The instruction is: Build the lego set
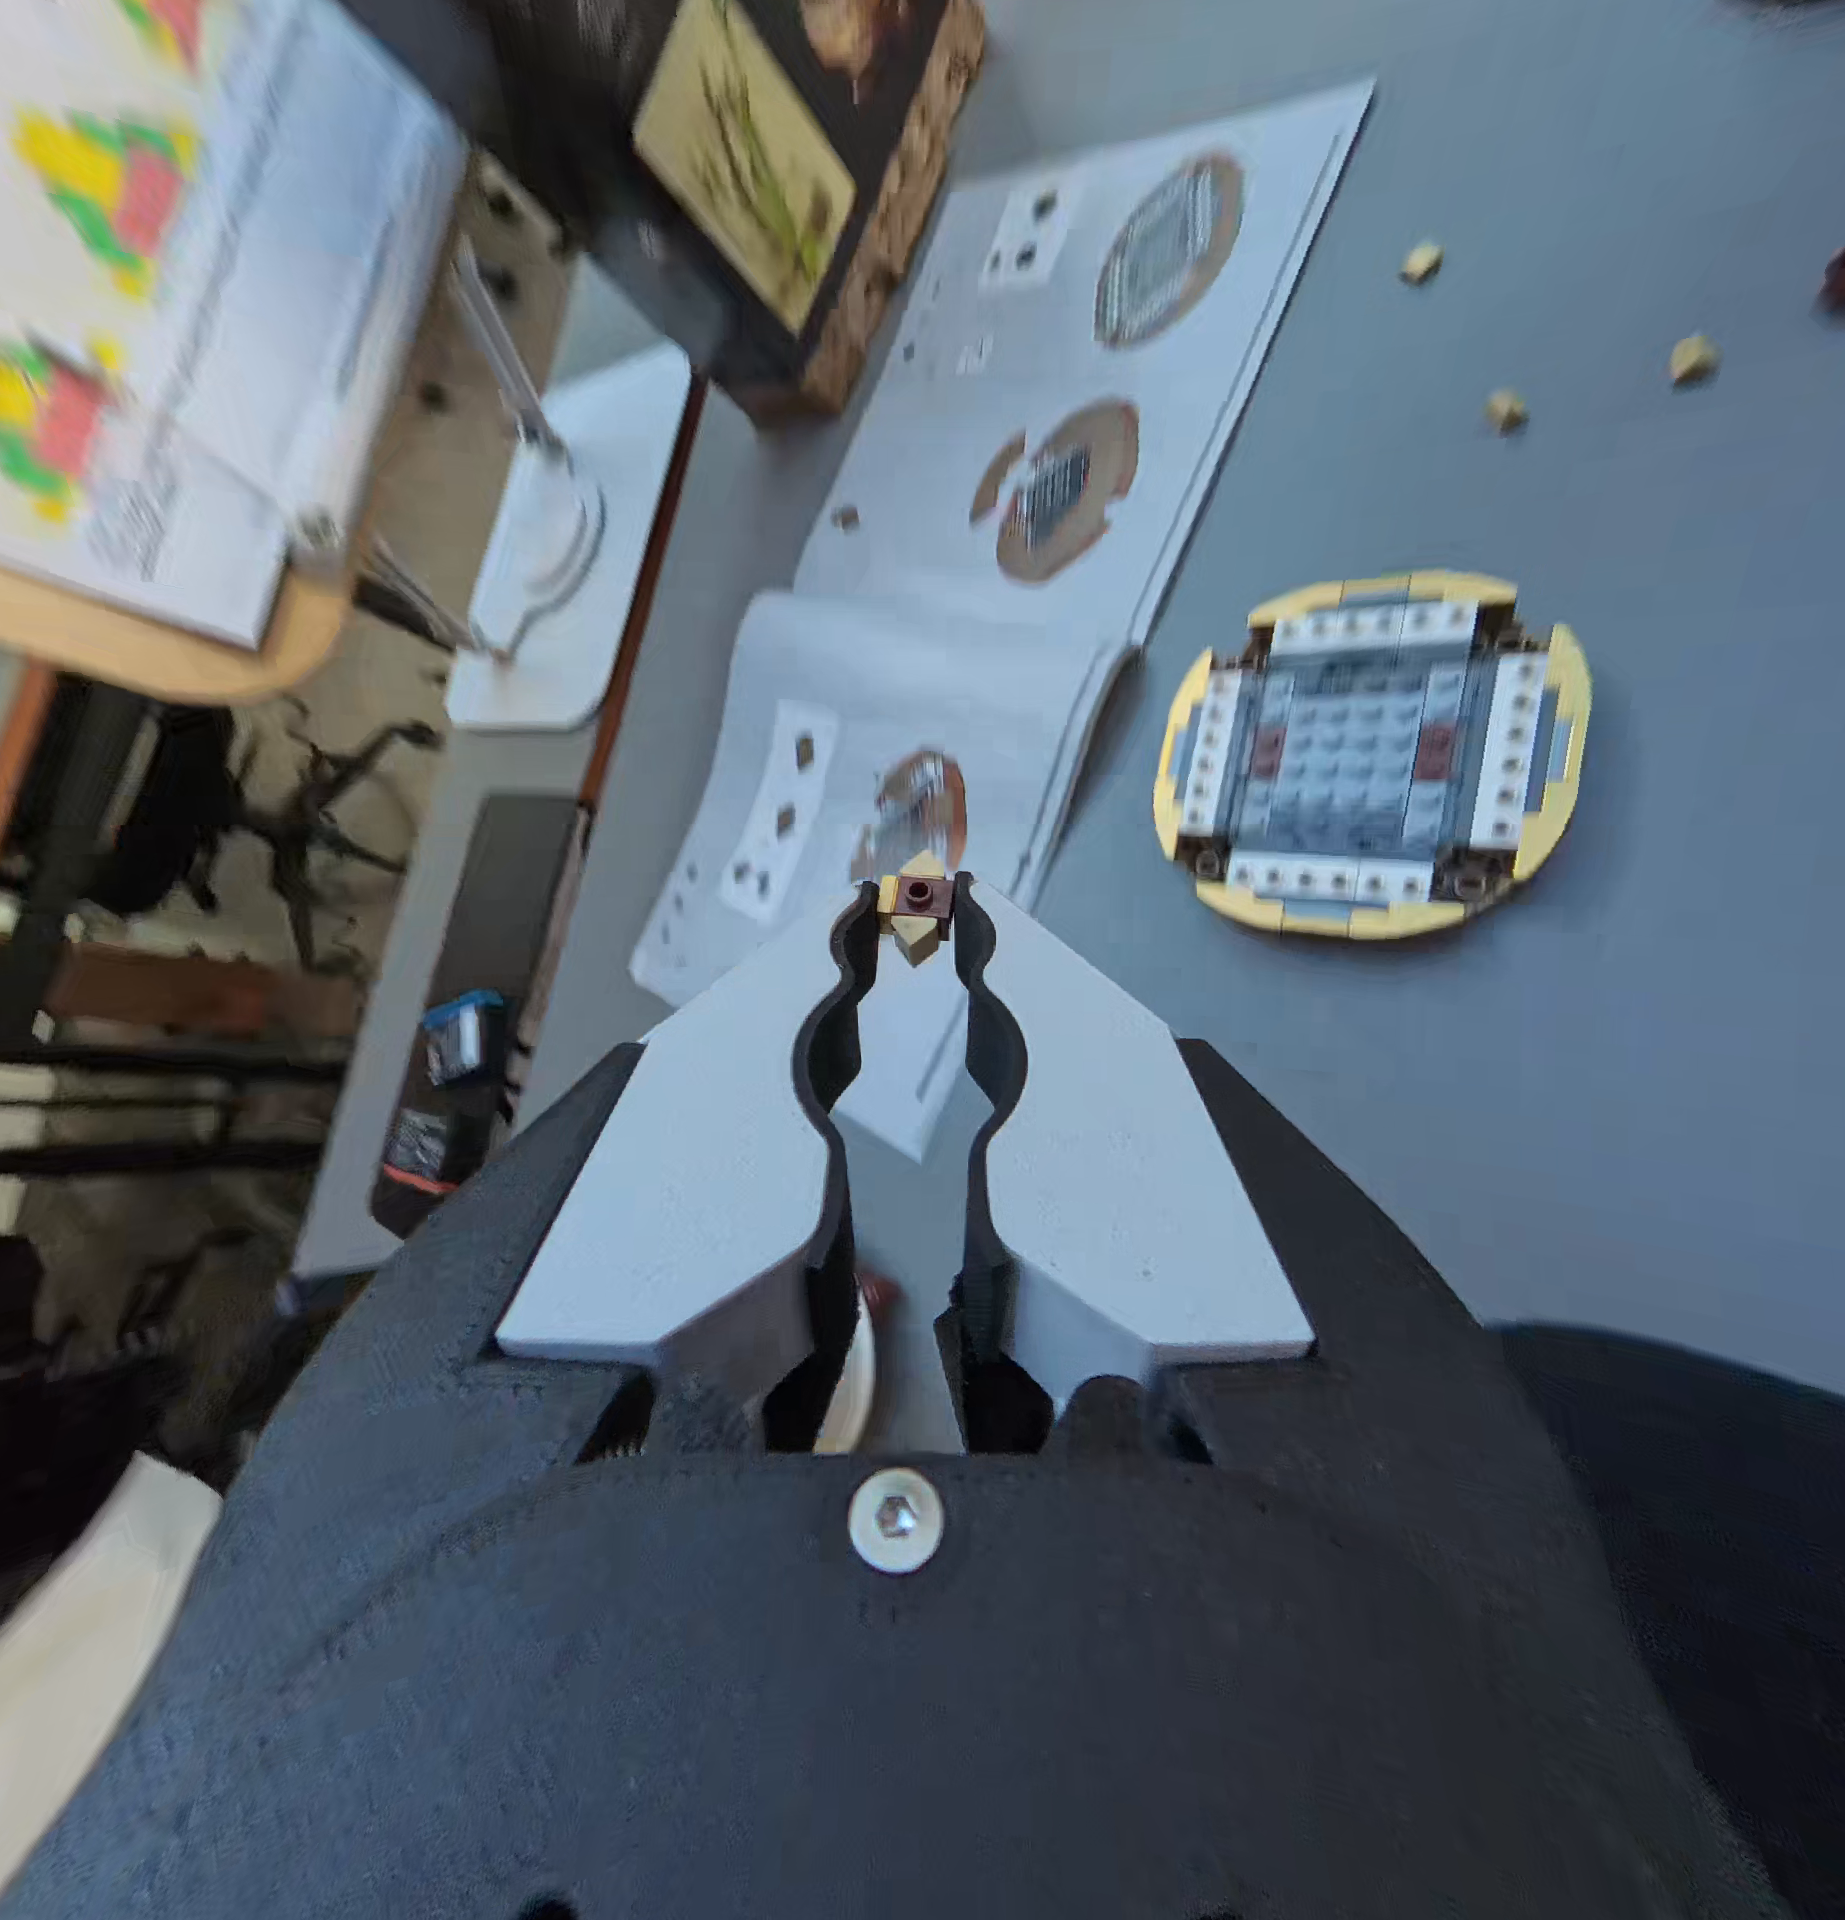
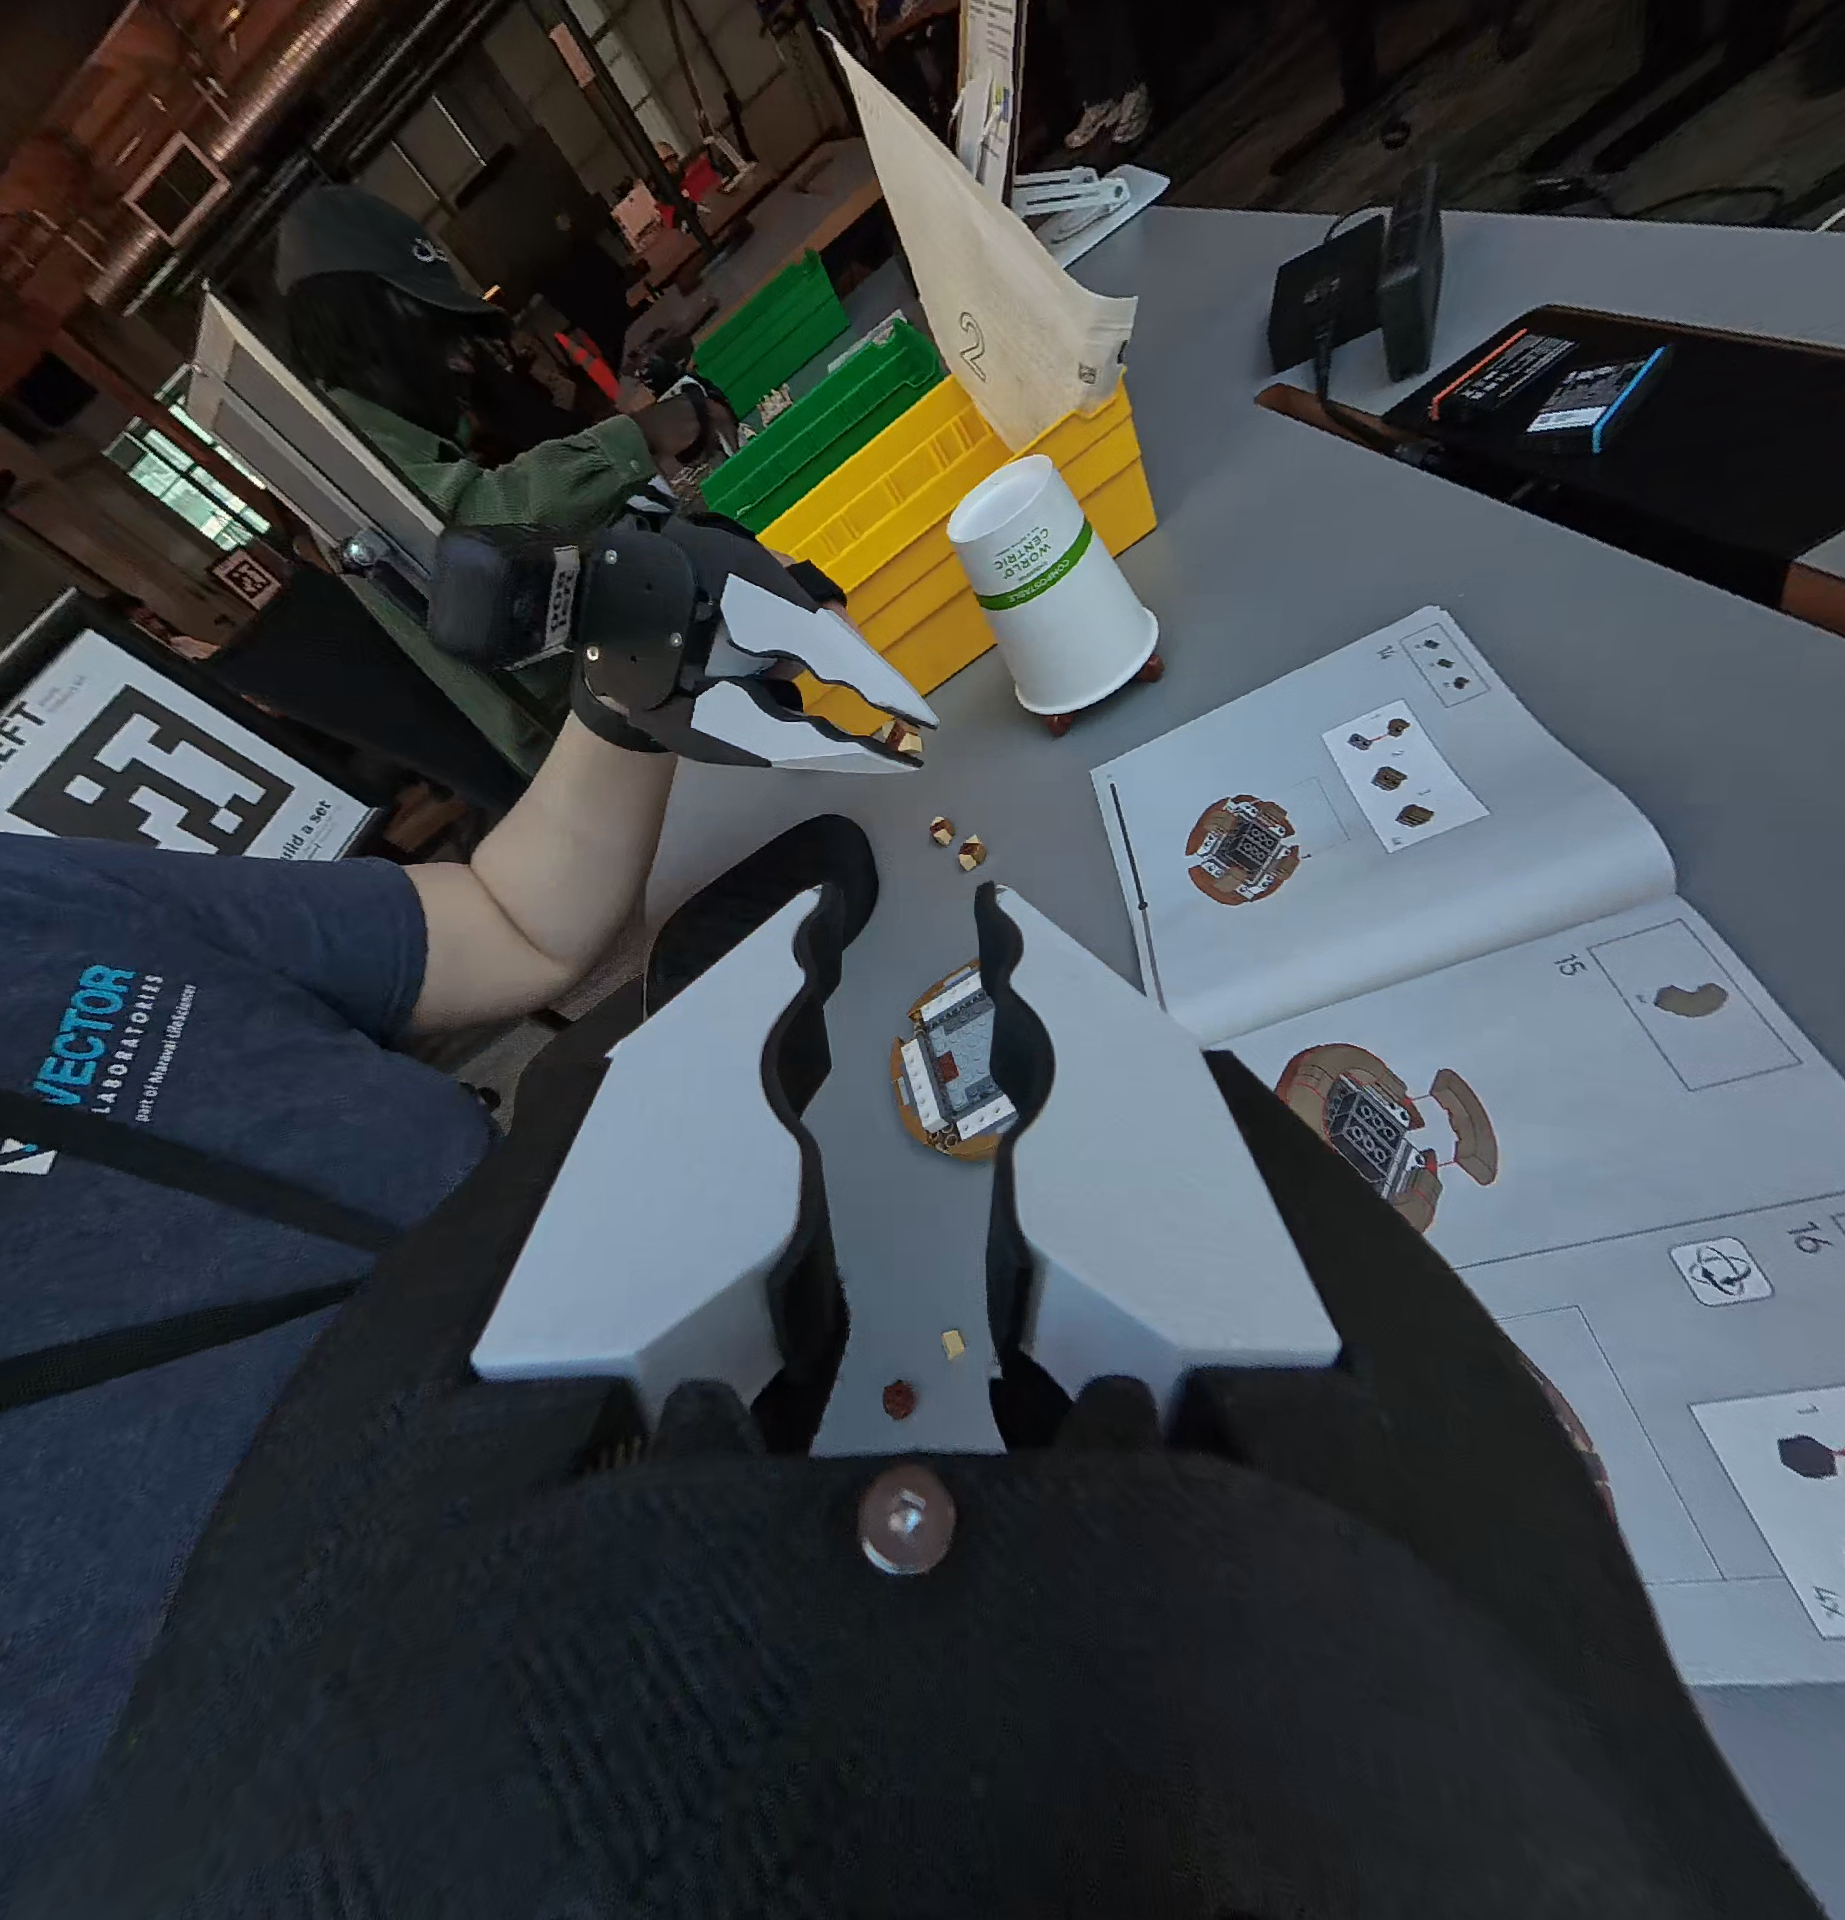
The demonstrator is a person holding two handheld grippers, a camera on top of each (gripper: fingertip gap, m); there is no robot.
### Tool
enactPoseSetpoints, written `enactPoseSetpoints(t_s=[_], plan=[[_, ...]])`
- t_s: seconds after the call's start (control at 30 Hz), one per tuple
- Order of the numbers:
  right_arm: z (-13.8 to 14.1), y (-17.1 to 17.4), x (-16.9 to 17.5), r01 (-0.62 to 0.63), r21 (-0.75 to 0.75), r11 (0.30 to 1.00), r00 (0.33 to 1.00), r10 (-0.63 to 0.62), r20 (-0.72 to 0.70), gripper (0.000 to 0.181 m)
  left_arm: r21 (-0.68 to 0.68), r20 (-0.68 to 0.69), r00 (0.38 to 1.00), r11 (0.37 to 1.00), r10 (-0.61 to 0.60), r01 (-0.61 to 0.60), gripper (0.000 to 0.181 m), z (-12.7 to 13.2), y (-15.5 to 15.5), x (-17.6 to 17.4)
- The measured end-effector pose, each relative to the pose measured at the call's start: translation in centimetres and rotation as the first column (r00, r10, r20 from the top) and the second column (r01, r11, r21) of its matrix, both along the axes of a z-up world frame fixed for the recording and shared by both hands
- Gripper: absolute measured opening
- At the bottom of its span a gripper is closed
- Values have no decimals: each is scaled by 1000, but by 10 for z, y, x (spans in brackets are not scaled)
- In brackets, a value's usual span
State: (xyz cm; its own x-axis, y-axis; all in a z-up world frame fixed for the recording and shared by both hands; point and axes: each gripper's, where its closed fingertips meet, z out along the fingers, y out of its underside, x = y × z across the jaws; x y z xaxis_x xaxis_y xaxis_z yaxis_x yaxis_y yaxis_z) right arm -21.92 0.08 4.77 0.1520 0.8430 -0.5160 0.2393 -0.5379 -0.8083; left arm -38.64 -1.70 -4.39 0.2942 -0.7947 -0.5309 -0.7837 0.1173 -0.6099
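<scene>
The left gripper [image 1: 916, 914] pinches a small tan-and-brown brick assembly [image 1: 918, 906], raised for fitting; at 3 o'clock the round base [image 1: 1370, 753] waits; the right gripper [image 2: 907, 894] hovers open.

The table [image 2: 1365, 582] is looking smooth and matt grey. The booklet [image 2: 1417, 935] is showing thin, smooth paper. The yellow bin [image 2: 928, 488] is shining like hard plastic. The white cup [image 2: 1053, 582] is looking like paper. The right gripper [image 2: 902, 894] is showing rough black plastic and a shiny metal screw [image 2: 905, 1519].
</scene>
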Motion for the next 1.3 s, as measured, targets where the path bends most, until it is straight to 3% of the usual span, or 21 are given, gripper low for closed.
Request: enactPoseSetpoints(t_s=[0.13, 0.33, 0.5, 0.7, 1.3], plan=[[-3, 6, -4, 33, 16, 999, 999, -33, 18, 27, -195, -18, 968, 948, 251, -250, 12, -51, -2, -77], [-11, 7, -17, 25, 6, 1000, 999, -25, 40, 27, -278, -99, 939, 896, 331, -345, 12, -90, -6, -107], [-14, 8, -15, 38, 18, 999, 997, -39, 65, 28, -259, -218, 931, 902, 294, -346, 12, -102, -4, -98], [-12, 11, -9, 57, 28, 998, 996, -59, 65, 28, -344, -171, 944, 881, 280, -324, 12, -118, -2, -88], [-17, 13, -7, 62, 30, 998, 994, -65, 93, 28, -458, -112, 937, 819, 332, -345, 19, -119, -9, -97]])
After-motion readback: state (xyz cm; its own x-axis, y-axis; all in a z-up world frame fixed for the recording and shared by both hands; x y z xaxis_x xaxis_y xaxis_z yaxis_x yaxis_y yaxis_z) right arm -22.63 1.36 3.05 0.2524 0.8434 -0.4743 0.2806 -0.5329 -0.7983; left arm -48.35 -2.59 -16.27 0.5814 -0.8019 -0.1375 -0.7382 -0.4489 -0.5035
